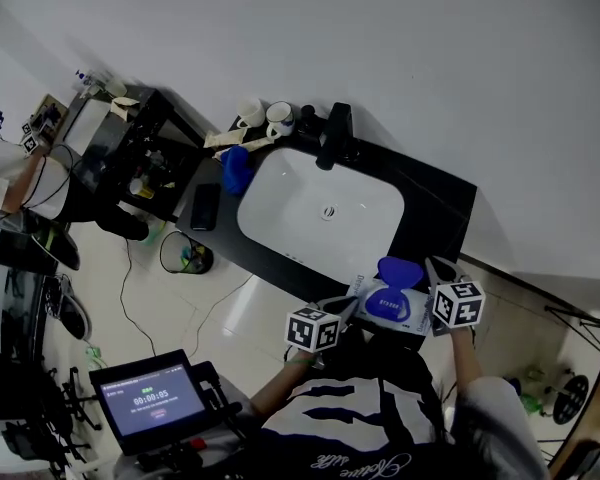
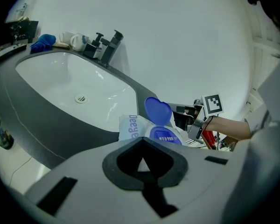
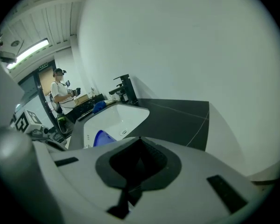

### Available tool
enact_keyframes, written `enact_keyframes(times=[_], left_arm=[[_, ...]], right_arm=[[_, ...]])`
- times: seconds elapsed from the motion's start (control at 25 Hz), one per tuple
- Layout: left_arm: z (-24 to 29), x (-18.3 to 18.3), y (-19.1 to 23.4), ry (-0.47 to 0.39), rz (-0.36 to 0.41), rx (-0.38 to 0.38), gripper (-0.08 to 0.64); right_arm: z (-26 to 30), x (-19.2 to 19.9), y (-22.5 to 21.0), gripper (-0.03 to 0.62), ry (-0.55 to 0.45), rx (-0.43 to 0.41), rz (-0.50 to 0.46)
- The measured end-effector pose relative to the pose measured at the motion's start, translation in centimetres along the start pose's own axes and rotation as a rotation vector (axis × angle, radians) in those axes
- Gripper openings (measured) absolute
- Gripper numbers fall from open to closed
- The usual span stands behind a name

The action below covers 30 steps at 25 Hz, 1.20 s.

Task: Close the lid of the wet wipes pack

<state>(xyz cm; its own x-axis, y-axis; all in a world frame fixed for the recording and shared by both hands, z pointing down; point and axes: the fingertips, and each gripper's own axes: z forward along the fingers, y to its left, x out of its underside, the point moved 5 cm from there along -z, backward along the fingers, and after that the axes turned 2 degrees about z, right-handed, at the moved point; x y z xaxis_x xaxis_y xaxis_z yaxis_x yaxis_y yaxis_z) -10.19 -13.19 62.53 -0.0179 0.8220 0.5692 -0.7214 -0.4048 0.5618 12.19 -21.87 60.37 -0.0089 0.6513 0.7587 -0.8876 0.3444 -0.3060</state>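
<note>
Where the dark counter (image 1: 435, 193) runs along the near side of the white sink (image 1: 290, 208), the wet wipes pack (image 1: 380, 308) is laid flat at the front edge. Its blue lid (image 1: 398, 271) is seen standing upright, not yet shut. The left gripper (image 1: 342, 306) is held at the pack's left end. In the left gripper view its fingers (image 2: 130, 164) are seen drawn together, with only a small slit left between them, and nothing is seen gripped. Whether their tips touch the pack cannot be told. The right gripper (image 1: 438, 271) is held at the pack's right side, just beside the raised lid. In the right gripper view its fingers (image 3: 151, 164) are likewise seen pressed against each other, and nothing is caught between them. Behind the sink a black faucet (image 1: 335, 133) is mounted, and two white mugs (image 1: 265, 116) are set to its left. A blue cloth (image 1: 236, 168) and a dark phone (image 1: 205, 206) are laid on the counter at the far left of the basin.
</note>
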Motion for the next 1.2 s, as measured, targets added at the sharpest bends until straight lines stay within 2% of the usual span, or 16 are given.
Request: enact_keyframes(times=[0.12,0.24,0.48,0.68,0.88,1.2], left_arm=[[0.0,-0.2,0.2,-0.015,-0.021,-0.023,0.000],[0.0,-0.2,0.3,-0.021,-0.037,-0.037,0.001],[-0.4,-0.2,0.5,-0.038,-0.048,-0.052,0.000],[-0.6,-0.2,0.6,-0.055,-0.035,-0.073,0.000],[-1.3,-0.5,0.8,-0.077,-0.019,-0.079,0.000],[-2.1,-0.1,-0.4,-0.084,0.026,-0.034,0.000]], right_arm=[[0.9,0.1,0.2,-0.005,0.037,-0.033,-0.008],[0.5,-0.1,0.9,-0.004,0.033,-0.070,0.013],[-2.4,0.5,4.5,-0.003,0.043,-0.125,0.004],[-3.7,2.8,7.6,-0.003,0.070,-0.183,0.016],[-3.6,5.6,9.7,-0.003,0.156,-0.169,-0.032],[-2.8,7.6,10.0,-0.003,0.218,-0.051,-0.133]])
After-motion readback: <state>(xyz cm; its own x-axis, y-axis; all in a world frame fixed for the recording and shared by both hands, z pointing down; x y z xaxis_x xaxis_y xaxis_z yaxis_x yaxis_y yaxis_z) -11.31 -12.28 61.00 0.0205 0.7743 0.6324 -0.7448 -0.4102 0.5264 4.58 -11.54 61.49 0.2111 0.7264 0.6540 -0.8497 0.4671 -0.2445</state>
